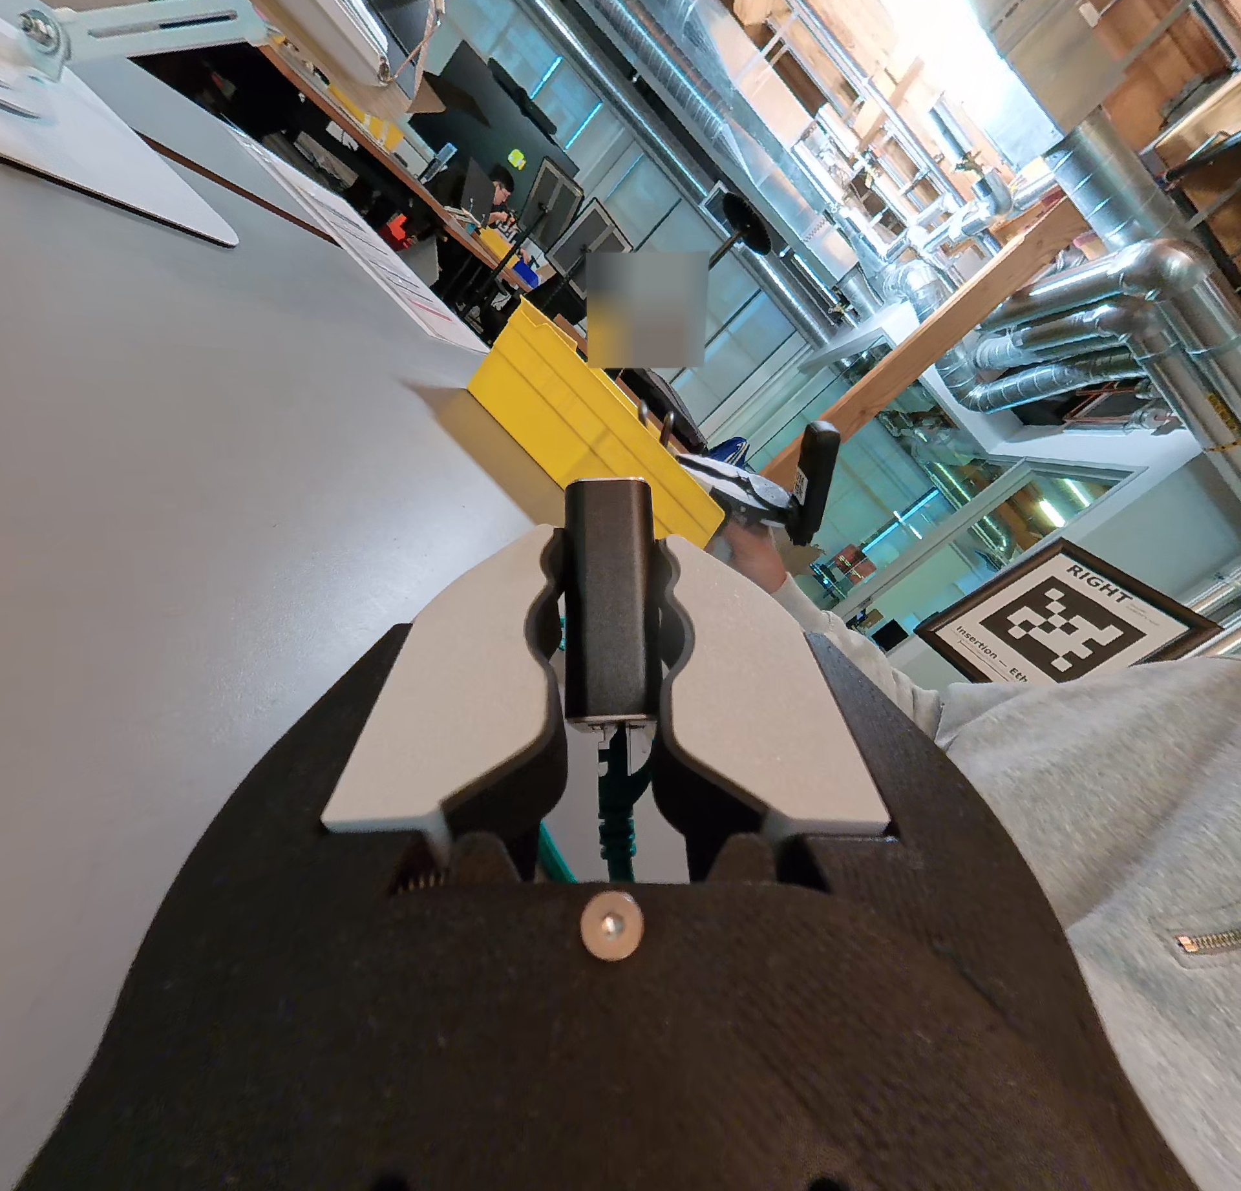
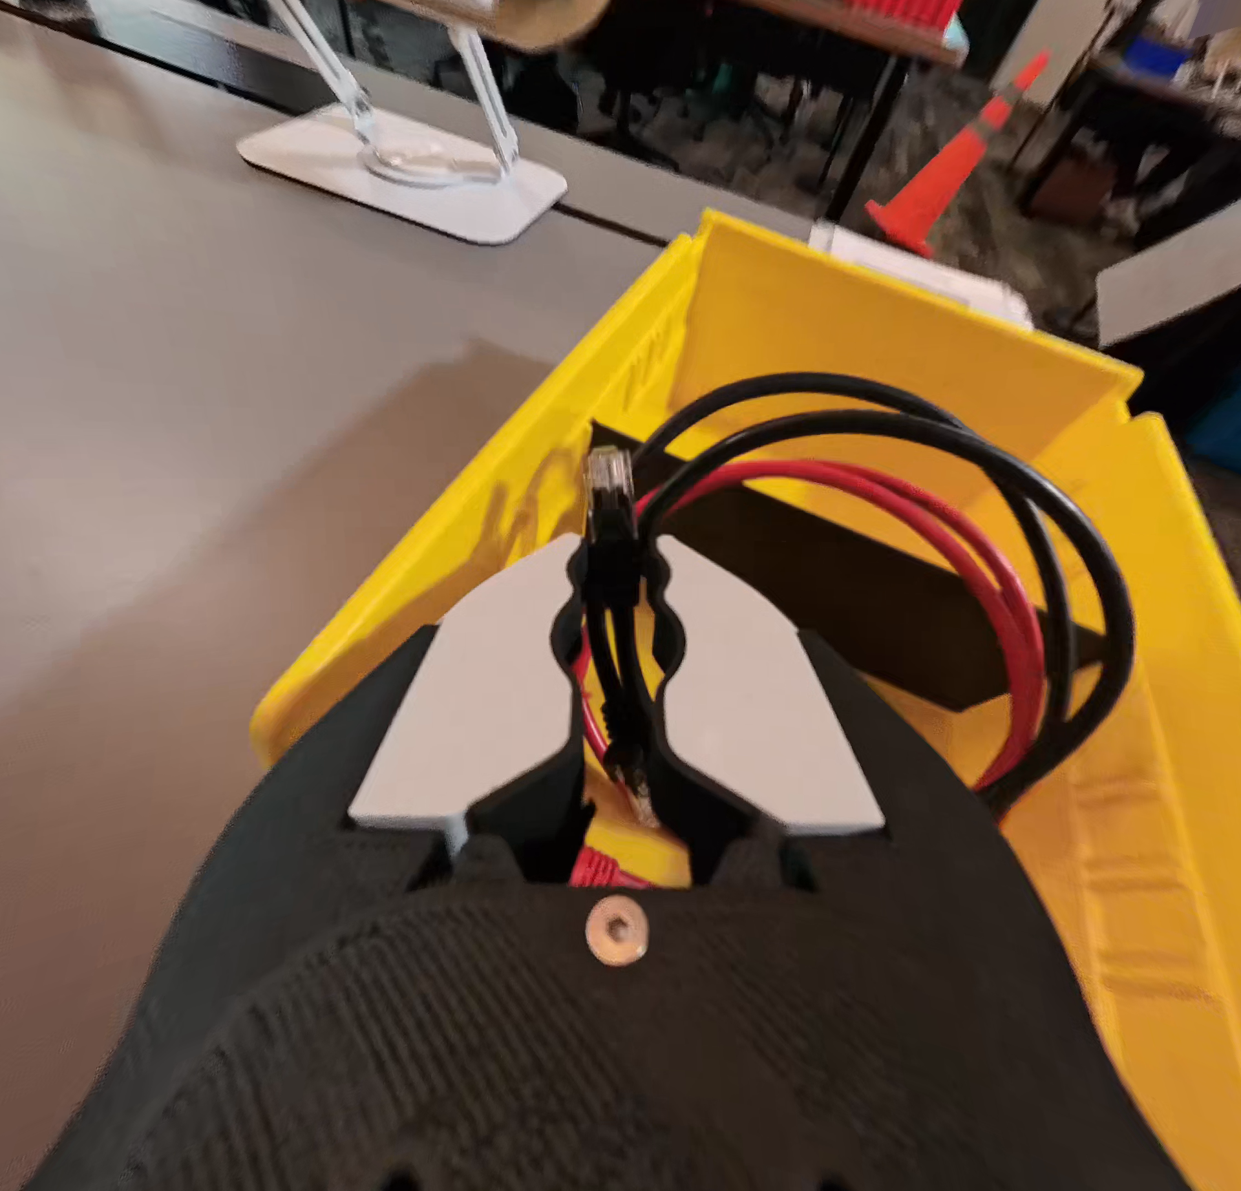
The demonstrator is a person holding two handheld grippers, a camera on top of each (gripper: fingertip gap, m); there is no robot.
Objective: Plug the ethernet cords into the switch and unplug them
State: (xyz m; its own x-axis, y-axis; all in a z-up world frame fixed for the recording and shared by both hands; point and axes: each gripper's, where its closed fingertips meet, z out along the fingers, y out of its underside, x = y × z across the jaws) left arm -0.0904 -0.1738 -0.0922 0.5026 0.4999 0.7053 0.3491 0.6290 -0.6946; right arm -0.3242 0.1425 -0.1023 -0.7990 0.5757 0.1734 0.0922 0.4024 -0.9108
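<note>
Our left gripper point(image 1: 608, 611) clamps the black switch point(image 1: 608, 598); our right gripper point(image 2: 614, 595) pinches a black ethernet cord point(image 2: 612, 521) (looped with a red cord point(image 2: 940, 554)), which we judge may snag in the yellow bin point(image 2: 839, 326).

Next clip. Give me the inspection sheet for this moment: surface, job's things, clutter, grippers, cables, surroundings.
Surface: grey table, bare where visible.
Job's things: black switch held upright in the left gripper; a green cord runs into its near end. Black cord plug held in the right gripper over the yellow bin.
Clutter: white lamp base on the table; paper sheet at the table's far edge.
Grippers: left shut on the switch; right shut on the black cord just behind its plug.
Cables: black cord and red cord looped in the bin, with a black divider.
Surroundings: orange cone, other workbenches, ceiling ducts, a person's grey sleeve.
</note>
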